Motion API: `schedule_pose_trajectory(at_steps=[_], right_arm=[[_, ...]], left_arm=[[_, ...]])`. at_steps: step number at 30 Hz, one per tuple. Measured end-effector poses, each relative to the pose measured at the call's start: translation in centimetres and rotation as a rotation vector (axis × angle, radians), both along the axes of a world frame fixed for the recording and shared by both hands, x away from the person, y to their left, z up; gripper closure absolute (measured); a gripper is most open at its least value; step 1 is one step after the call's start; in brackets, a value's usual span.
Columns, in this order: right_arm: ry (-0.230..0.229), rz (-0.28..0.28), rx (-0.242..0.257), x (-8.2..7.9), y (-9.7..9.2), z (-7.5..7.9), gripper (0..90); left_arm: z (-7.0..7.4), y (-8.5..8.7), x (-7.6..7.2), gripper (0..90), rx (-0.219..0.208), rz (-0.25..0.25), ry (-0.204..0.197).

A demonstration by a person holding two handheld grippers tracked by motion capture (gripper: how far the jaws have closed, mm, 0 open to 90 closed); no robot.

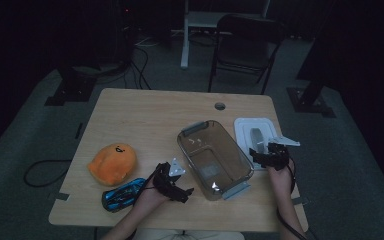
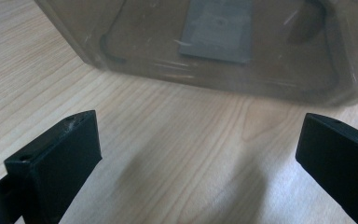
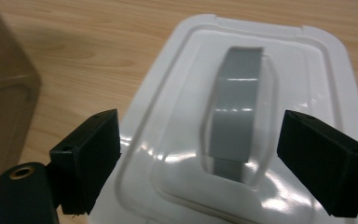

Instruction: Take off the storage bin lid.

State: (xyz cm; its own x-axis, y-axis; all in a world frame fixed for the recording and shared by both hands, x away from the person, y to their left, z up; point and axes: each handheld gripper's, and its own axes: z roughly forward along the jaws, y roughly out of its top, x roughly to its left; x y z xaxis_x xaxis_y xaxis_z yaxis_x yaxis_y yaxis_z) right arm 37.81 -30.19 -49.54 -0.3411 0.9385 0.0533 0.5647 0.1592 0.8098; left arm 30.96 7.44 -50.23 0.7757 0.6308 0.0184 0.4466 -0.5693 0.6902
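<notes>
Dim carpeted floor, one folding chair (image 1: 247,47) and trailing cables surround one light wooden table (image 1: 145,117), on which all work items lie. One clear, grey-tinted plastic container (image 1: 214,157) stands open near the table's middle, set at a slant, with a grey latch handle at each end and a grey label on its floor. One white rectangular lid (image 1: 252,134) lies flat on the table just beside the container's right side; it has rounded corners, a raised rim and one grey carrying handle (image 3: 237,112) arched along its centre recess. One orange plush toy (image 1: 113,162) rests near the left edge of the table, with one blue toy car (image 1: 123,194) just in front of it. The right gripper (image 3: 200,149) hovers over the near end of the lid, jaws spread wide to either side of the grey handle, pads clear of it; nothing is gripped. The left gripper (image 2: 198,154) sits low over bare tabletop just beside the container's near left wall, jaws apart and empty, the container wall directly ahead of them. In the high view, each gripper is carried by one hand entering from the bottom edge.
</notes>
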Motion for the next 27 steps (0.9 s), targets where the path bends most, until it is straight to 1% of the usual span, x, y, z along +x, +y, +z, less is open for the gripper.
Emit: schedule_pose_trajectory(at_steps=[1,3,4,5,8,9,10,11,13,15,16,17,18,20,21,22,24,27], right_arm=[[0.0,0.016,0.001,-0.1,0.1,-0.1,12.9],[-0.004,0.03,-0.007,-0.2,0.2,-0.2,13.0],[-0.003,0.044,-0.001,-0.3,0.2,-0.2,13.0],[-0.001,0.054,-0.006,-0.4,0.3,-0.3,13.0],[0.005,0.083,-0.025,-0.9,0.8,-0.4,13.1],[0.011,0.092,-0.029,-1.0,1.0,-0.4,13.1],[0.01,0.101,-0.037,-1.2,1.2,-0.5,13.1],[0.009,0.11,-0.041,-1.4,1.4,-0.5,13.1],[0.015,0.127,-0.047,-1.6,1.7,-0.6,13.1],[0.018,0.145,-0.037,-1.9,2.0,-0.6,13.1],[0.03,0.159,-0.032,-2.0,2.2,-0.6,13.1],[0.032,0.17,-0.034,-2.1,2.4,-0.7,14.9],[0.031,0.174,-0.03,-2.3,2.6,-0.7,15.1],[0.031,0.186,-0.028,-2.6,2.8,-0.7,14.8],[0.03,0.191,-0.021,-2.8,2.9,-0.7,14.8],[0.033,0.2,-0.014,-3.0,3.0,-0.8,14.8],[0.05,0.227,0.001,-3.3,3.4,-1.0,14.8],[0.056,0.267,0.01,-4.0,4.2,-1.1,15.4]], left_arm=[[0.1,-0.1,0.2,0.5,0.008,0.006,-0.001],[0.3,-0.2,0.7,0.5,0.01,0.026,-0.008],[0.4,-0.2,1.0,0.5,0.01,0.032,-0.007],[0.5,-0.1,1.3,0.5,0.013,0.035,-0.001],[0.8,0.0,2.0,0.5,0.011,0.067,-0.016],[0.9,0.1,2.3,0.5,0.009,0.079,-0.032],[0.9,0.1,2.5,0.5,0.027,0.091,-0.045],[1.0,0.1,2.8,0.5,0.035,0.098,-0.044],[1.1,0.3,3.3,0.5,0.035,0.109,-0.042],[1.2,0.4,3.8,0.5,0.045,0.115,-0.035],[1.2,0.5,4.0,0.5,0.052,0.121,-0.034],[1.3,0.5,4.2,0.6,0.057,0.127,-0.033],[1.4,0.6,4.5,0.5,0.065,0.127,-0.029],[1.6,0.8,4.8,0.5,0.068,0.137,-0.037],[1.7,0.9,5.0,0.5,0.074,0.136,-0.029],[1.8,0.9,5.2,0.5,0.079,0.136,-0.032],[1.9,0.9,5.5,0.6,0.097,0.139,-0.032],[2.0,0.9,5.9,0.6,0.113,0.142,-0.032]])
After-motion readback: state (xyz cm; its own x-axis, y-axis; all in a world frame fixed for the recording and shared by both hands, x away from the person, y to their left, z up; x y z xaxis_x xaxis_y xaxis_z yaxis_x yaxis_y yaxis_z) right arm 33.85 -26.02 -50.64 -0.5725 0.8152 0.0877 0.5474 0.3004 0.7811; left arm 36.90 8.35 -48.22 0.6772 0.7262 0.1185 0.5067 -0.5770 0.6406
